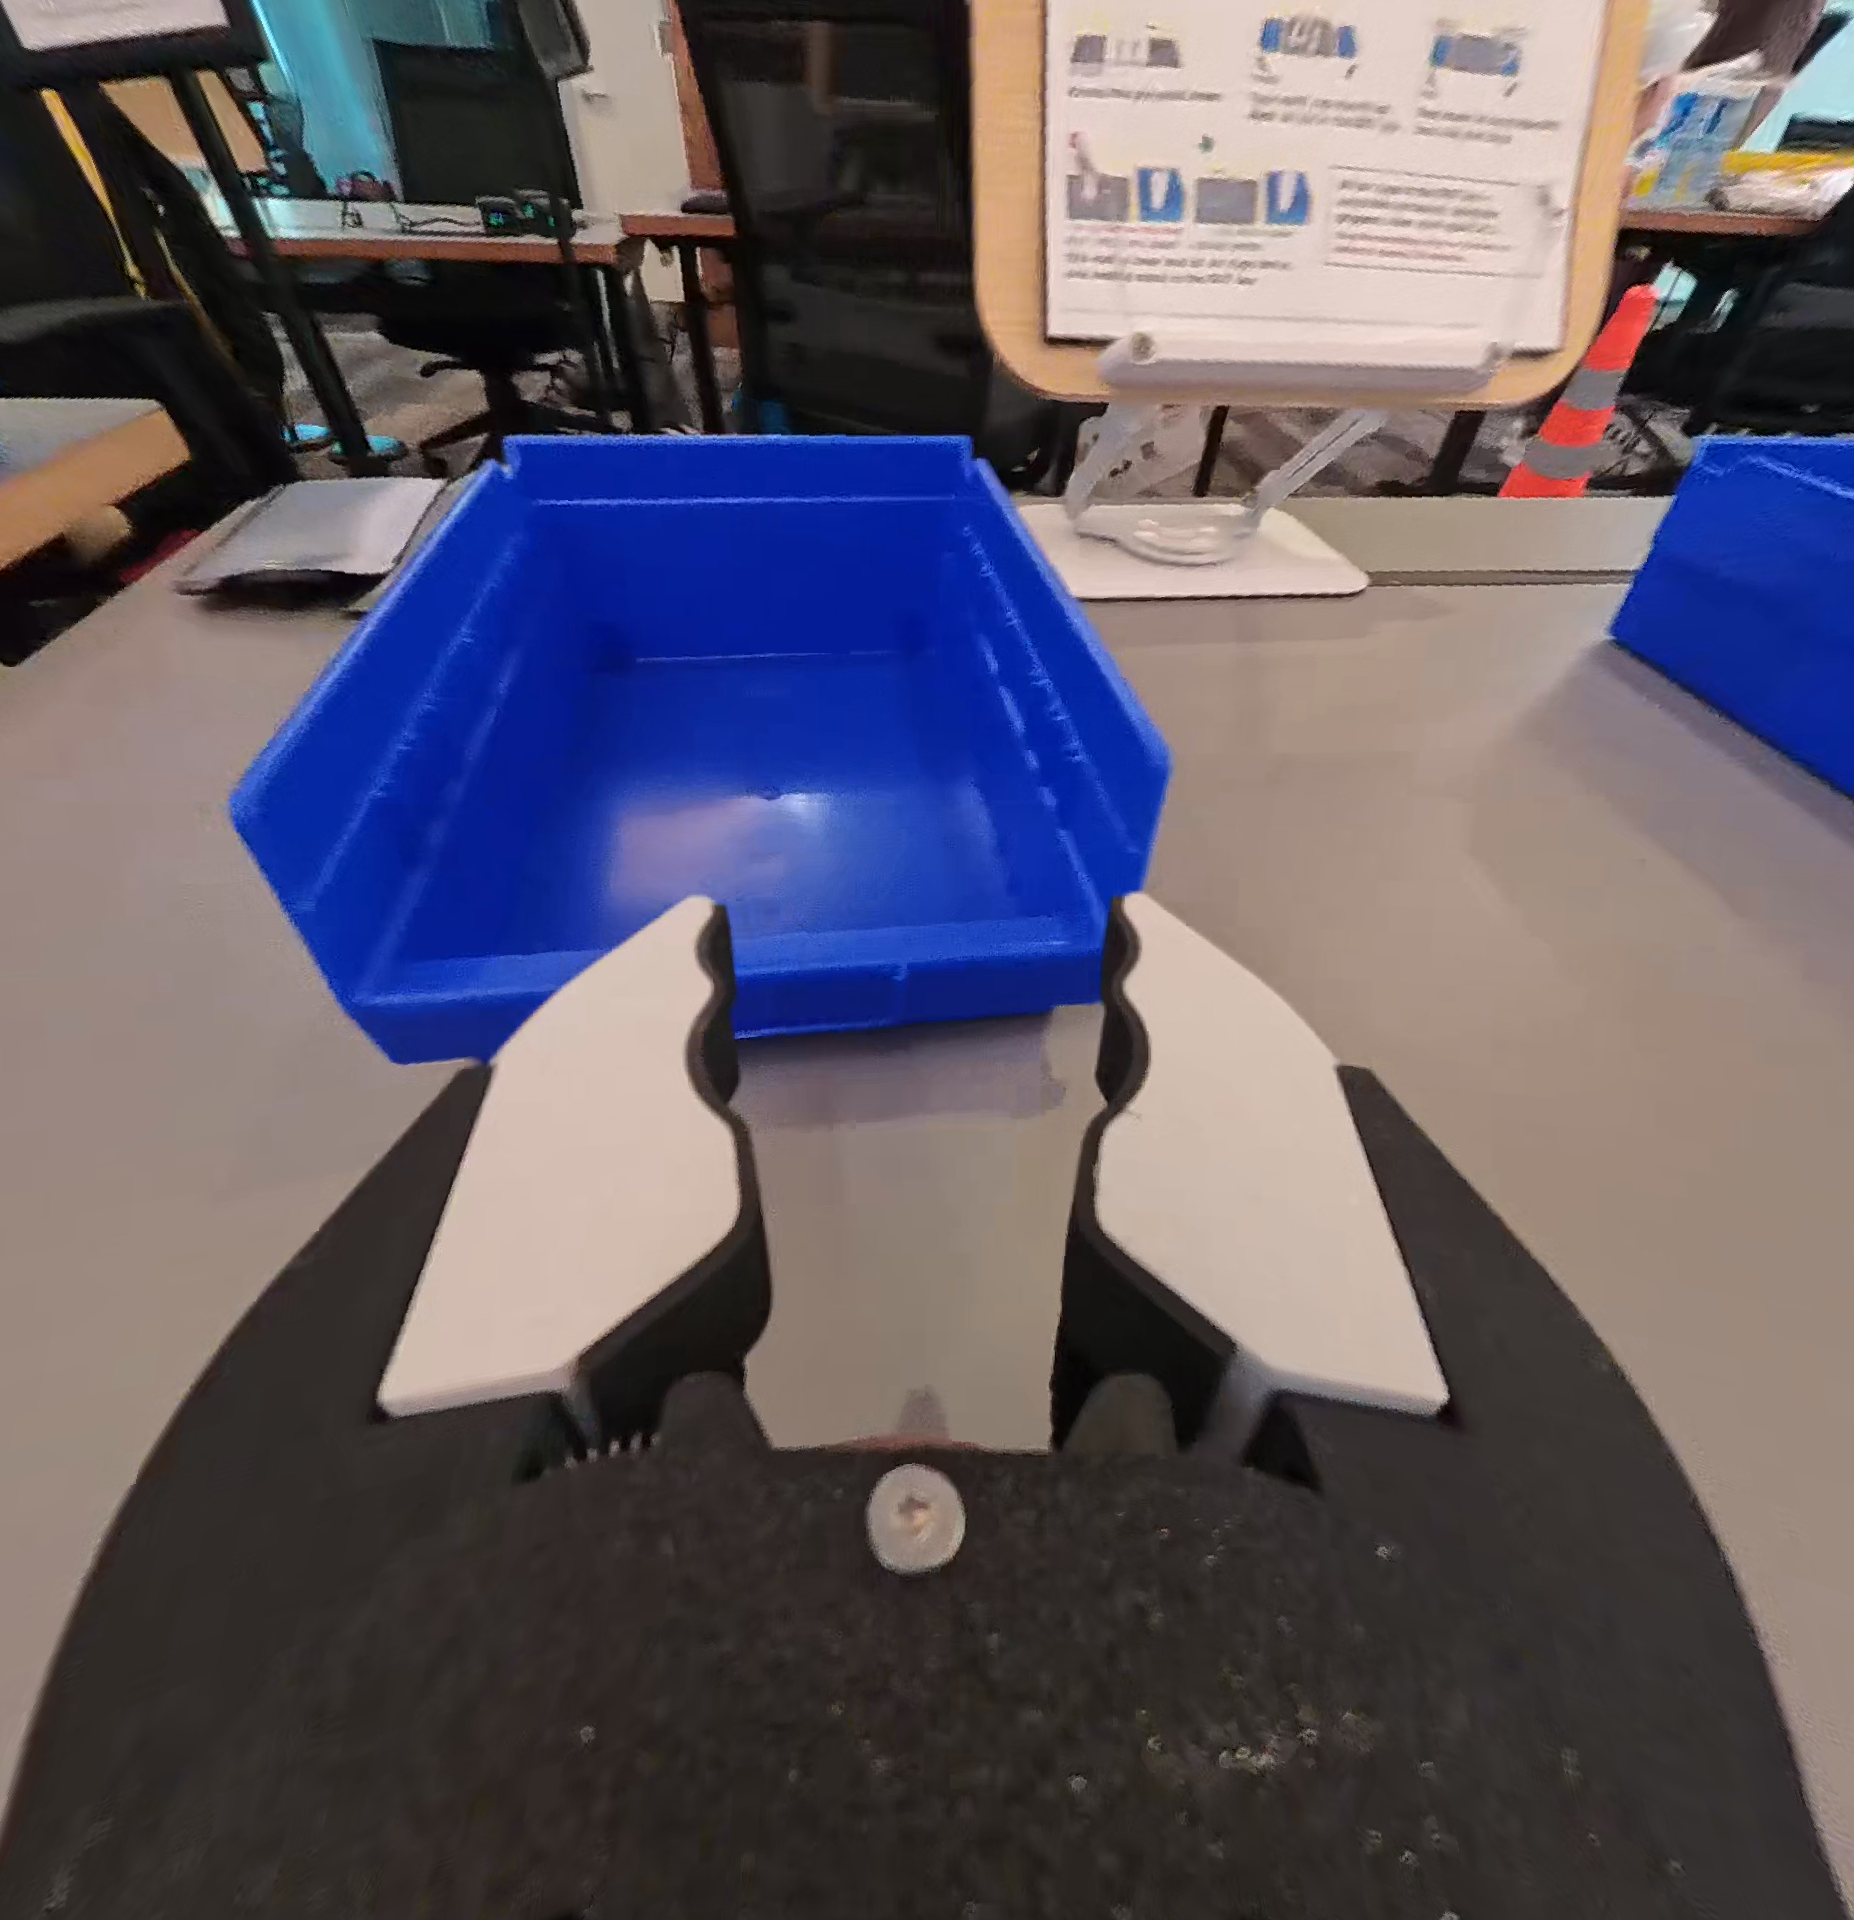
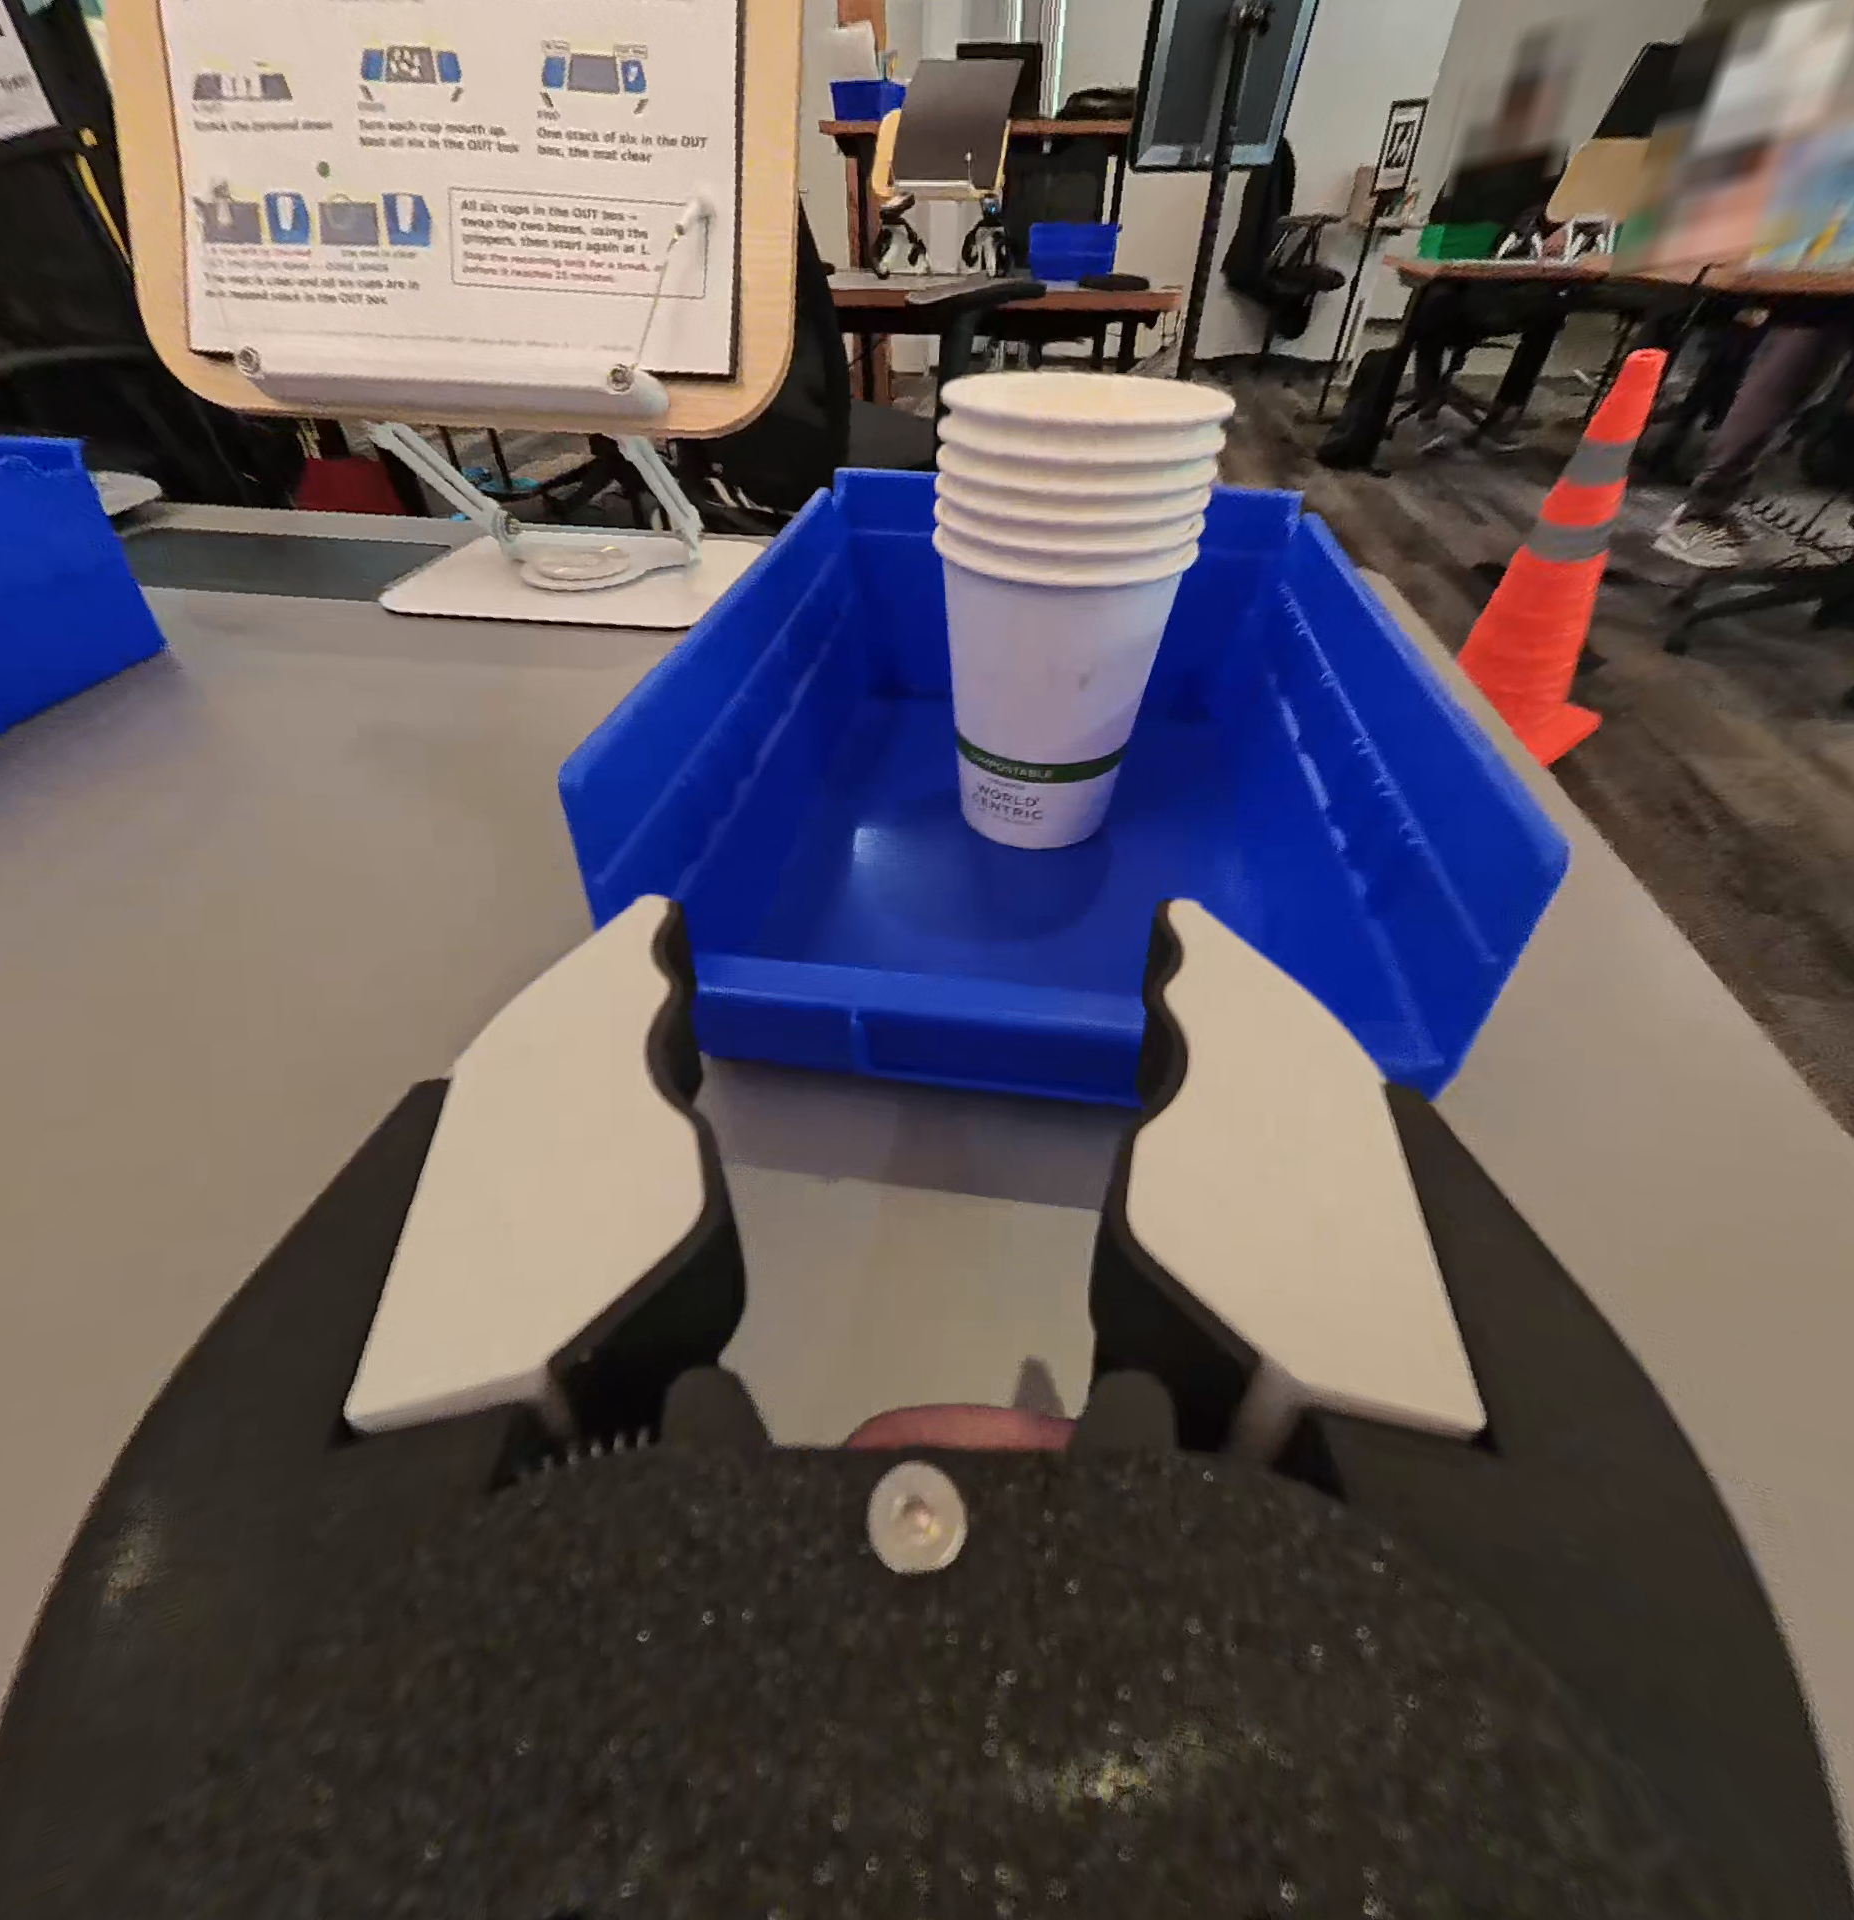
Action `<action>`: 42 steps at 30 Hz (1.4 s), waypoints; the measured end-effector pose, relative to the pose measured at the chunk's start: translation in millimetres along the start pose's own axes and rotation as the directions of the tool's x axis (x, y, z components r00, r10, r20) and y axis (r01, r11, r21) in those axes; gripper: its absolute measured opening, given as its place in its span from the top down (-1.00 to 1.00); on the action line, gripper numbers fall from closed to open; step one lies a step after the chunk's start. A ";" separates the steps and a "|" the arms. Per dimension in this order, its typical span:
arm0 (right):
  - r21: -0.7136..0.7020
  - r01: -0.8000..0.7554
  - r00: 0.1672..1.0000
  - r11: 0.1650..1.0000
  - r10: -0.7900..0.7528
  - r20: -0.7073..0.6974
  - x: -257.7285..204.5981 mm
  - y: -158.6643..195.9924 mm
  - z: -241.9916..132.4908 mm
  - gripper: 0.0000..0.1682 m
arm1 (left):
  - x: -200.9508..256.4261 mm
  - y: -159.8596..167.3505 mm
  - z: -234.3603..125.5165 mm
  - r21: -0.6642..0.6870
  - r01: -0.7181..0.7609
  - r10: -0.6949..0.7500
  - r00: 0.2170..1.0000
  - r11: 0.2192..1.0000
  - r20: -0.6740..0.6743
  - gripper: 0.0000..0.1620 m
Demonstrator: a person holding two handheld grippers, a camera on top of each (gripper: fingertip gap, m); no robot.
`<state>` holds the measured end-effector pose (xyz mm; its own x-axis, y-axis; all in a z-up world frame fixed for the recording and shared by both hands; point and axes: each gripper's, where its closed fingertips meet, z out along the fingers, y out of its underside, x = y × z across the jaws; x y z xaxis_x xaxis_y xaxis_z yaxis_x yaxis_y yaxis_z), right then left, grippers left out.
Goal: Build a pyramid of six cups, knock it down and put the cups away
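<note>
In the right wrist view a nested stack of several white paper cups [image 2: 1068, 582] stands upright, mouth up, inside a blue bin [image 2: 1422, 831]. My right gripper [image 2: 912, 935] is open and empty, just in front of that bin's low front lip. In the left wrist view an empty blue bin [image 1: 383, 790] sits on the grey table. My left gripper [image 1: 918, 925] is open and empty at that bin's front edge. No cups show in the left wrist view.
A board with an instruction sheet on a white stand [image 1: 1307, 187] rises behind the bins; it also shows in the right wrist view [image 2: 455, 187]. An orange traffic cone [image 2: 1567, 561] stands on the floor past the table's right edge. Each view shows the other bin's edge [image 1: 1775, 613] [image 2: 40, 592].
</note>
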<state>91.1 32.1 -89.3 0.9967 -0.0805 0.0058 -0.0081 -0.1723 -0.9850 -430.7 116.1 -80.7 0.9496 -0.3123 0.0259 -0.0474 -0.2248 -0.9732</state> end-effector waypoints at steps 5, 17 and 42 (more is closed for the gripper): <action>-0.035 0.056 0.998 0.998 -0.056 -0.003 -1.5 9.8 9.1 0.03 | -21.3 15.4 7.4 -0.062 0.064 -0.063 0.998 0.996 0.021 0.11; -0.035 0.099 0.995 0.994 -0.100 -0.027 3.9 10.9 11.6 0.05 | -18.9 22.5 13.4 -0.100 0.104 -0.106 0.994 0.990 -0.020 0.06; -0.050 -0.117 0.985 0.992 0.110 -0.131 64.1 18.8 11.2 0.04 | 311.6 10.3 55.6 -0.196 -0.089 -0.050 0.791 0.977 -0.609 -0.13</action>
<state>155.7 34.7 -109.4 0.9707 -0.2266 -0.0798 -0.1288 -0.2103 -0.9691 -118.1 67.8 -95.3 0.5650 -0.7982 0.2087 -0.1912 -0.3728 -0.9080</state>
